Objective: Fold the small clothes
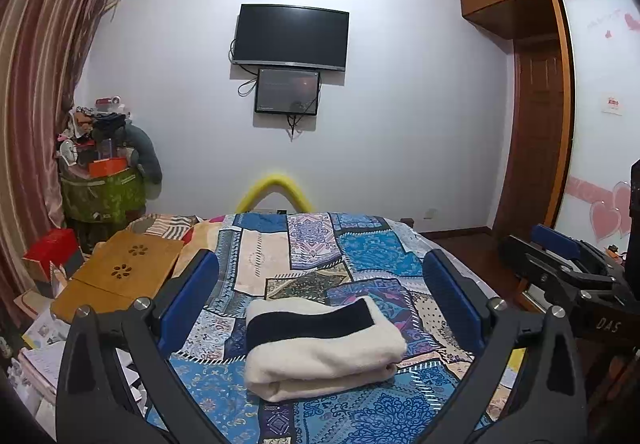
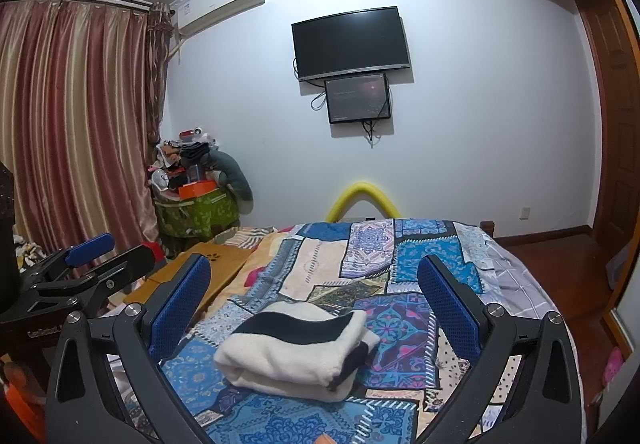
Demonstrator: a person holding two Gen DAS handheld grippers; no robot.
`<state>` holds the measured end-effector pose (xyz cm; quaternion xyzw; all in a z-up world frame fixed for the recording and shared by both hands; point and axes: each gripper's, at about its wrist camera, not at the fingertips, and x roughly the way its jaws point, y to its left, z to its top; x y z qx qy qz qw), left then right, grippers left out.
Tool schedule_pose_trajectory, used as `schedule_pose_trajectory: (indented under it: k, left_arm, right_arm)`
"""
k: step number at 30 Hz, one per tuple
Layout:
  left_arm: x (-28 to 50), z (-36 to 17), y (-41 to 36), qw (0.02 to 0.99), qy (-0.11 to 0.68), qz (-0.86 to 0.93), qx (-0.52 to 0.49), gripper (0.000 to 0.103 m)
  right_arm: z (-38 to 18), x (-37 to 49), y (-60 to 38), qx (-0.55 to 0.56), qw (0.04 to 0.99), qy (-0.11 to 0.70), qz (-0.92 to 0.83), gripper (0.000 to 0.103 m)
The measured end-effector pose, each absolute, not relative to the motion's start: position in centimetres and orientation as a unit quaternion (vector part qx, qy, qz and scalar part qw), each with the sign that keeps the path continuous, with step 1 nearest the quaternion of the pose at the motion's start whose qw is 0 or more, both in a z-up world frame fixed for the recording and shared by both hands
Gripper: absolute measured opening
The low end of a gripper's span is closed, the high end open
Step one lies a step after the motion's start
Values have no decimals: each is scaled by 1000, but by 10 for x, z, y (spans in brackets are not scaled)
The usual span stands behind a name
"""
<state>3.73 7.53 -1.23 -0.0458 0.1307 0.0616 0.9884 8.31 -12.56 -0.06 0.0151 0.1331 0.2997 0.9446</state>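
Observation:
A cream garment with a black band point(image 1: 320, 344) lies folded into a thick bundle on the blue patchwork bedspread point(image 1: 372, 252). My left gripper point(image 1: 320, 276) hovers over it, open, its blue pads wide apart on either side with nothing held. In the right wrist view the same folded garment point(image 2: 296, 348) sits below my right gripper point(image 2: 316, 280), which is also open and holds nothing. Each gripper shows at the edge of the other's view: the right gripper point(image 1: 560, 264) at the far right, the left gripper point(image 2: 84, 264) at the far left.
A wooden lap desk point(image 1: 120, 276) rests on the bed's left side beside red boxes and papers point(image 1: 44, 324). A cluttered green bin point(image 1: 104, 187) stands by the curtain. A yellow foam tube point(image 1: 276, 191) sits at the bed's far end. Wooden floor and wardrobe lie to the right.

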Motion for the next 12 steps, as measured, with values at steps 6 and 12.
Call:
schedule_pose_trajectory:
  k: [6, 12]
  left_arm:
    - [37, -13, 76, 989, 130, 59, -48, 103]
    - [37, -13, 77, 988, 133, 59, -50, 103]
  right_arm:
    - [0, 84, -126, 15, 945, 134, 299, 103]
    - [-1, 84, -125, 14, 944, 136, 299, 103]
